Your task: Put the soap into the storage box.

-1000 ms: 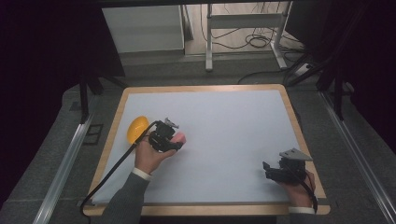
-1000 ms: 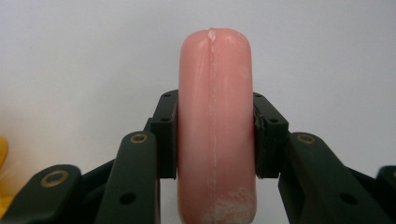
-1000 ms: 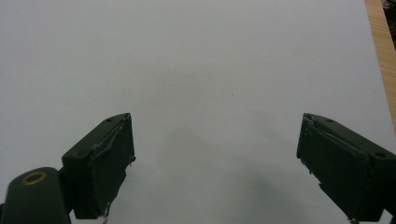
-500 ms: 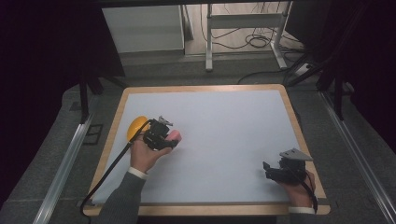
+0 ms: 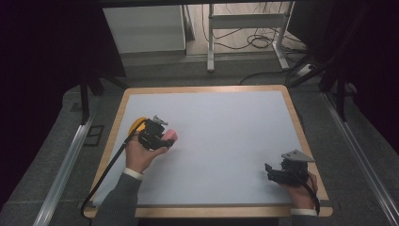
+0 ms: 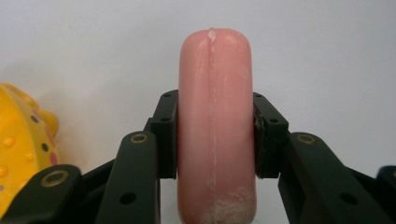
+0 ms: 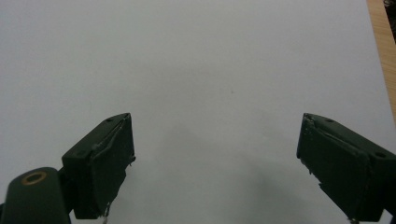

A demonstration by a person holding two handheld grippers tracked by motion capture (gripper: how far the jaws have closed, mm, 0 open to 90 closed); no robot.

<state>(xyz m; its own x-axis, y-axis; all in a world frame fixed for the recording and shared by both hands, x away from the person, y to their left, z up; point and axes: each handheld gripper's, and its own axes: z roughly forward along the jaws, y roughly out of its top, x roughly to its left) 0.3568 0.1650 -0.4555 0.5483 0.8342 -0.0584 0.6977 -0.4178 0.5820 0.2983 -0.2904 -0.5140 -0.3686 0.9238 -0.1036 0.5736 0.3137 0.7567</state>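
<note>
A pink sausage-shaped toy point(image 6: 215, 126) stands on end between my left gripper's jaws, which are shut on its sides. In the high view the left gripper point(image 5: 162, 136) holds this pink toy point(image 5: 170, 136) over the left part of the white table top point(image 5: 226, 141). A yellow toy with coloured dots point(image 6: 23, 140) lies just left of the jaws; it is the yellow toy point(image 5: 136, 125) behind the hand in the high view. My right gripper point(image 7: 215, 163) is open over bare white surface, near the table's front right corner point(image 5: 269, 173).
The white table top has a wooden rim point(image 5: 301, 127). Metal rails point(image 5: 61, 169) run along both sides on the grey floor. A desk frame point(image 5: 244, 28) and cables lie beyond the far edge.
My left gripper has drifted left and slightly back with the pink toy, closer to the yellow toy. The right gripper has stayed put.
</note>
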